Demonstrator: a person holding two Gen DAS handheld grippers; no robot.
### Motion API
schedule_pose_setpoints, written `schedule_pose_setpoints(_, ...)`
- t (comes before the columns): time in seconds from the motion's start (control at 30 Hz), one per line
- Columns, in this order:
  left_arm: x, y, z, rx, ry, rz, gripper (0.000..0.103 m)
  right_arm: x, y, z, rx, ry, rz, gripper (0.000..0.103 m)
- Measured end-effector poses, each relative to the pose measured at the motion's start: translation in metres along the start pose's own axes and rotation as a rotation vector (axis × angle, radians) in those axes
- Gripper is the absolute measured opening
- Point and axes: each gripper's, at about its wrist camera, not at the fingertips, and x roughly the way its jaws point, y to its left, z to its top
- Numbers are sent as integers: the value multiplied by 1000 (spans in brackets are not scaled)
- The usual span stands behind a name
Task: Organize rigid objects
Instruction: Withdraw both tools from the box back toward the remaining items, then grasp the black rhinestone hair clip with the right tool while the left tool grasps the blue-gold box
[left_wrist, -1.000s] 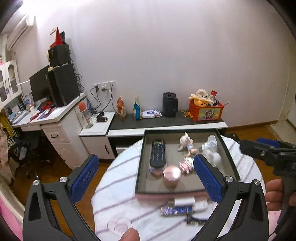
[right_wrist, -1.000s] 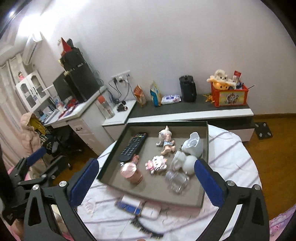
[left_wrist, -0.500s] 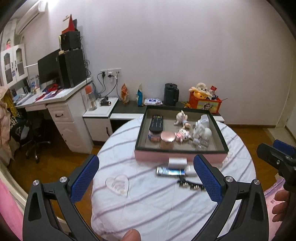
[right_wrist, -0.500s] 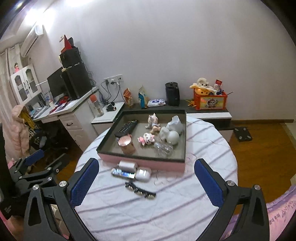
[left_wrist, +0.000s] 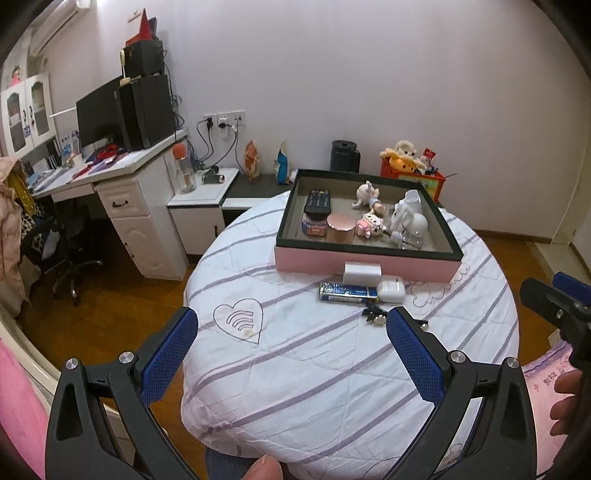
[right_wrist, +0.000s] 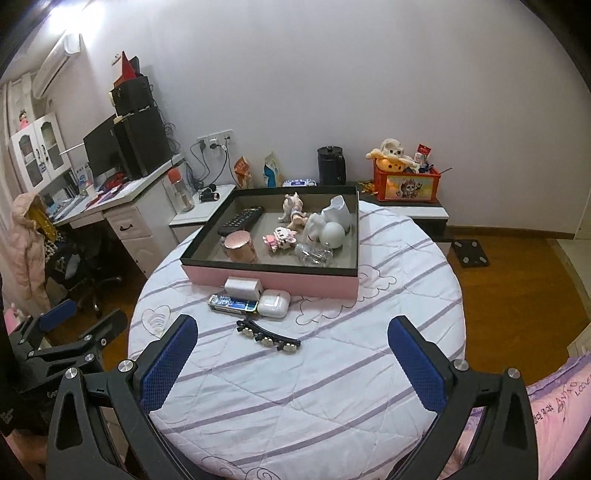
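Note:
A pink tray with a black rim (left_wrist: 364, 260) (right_wrist: 273, 278) sits at the far side of the round table. It holds a remote (left_wrist: 317, 202), a pink round tin (left_wrist: 340, 227), figurines and white pieces. In front of it lie a white charger (right_wrist: 243, 288), a blue pack (right_wrist: 232, 304), a white earbud case (right_wrist: 273, 304) and a black hair clip (right_wrist: 267, 338). My left gripper (left_wrist: 291, 336) and right gripper (right_wrist: 291, 341) are both open and empty, held back over the near edge of the table.
The round table has a white cloth with purple stripes (left_wrist: 295, 369). A white desk with a monitor (left_wrist: 122, 184) stands at the left. A low cabinet (right_wrist: 402, 206) with a kettle and toy box runs along the back wall. Wooden floor lies around.
Both grippers have pulled back from over the tray toward the near edge of the table. The tray and loose objects now look farther away. Both stay open.

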Motion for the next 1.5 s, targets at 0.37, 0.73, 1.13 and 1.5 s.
schedule_pose_setpoints(0.37,18,2,-7,-2,49,10,103,20,-19,-12,22,44,-8,103)
schedule_pose_setpoints(0.73,38,1,-11,4,88,16,103,48,-16,-19,-19,108,22,103)
schedule_pose_setpoints(1.13,64,4,-20,8,147,20,103,96,4,-32,-156,205,43,103)
schedule_pose_setpoints(1.5,94,8,-26,8,208,32,103,157,16,-38,-236,280,83,96)
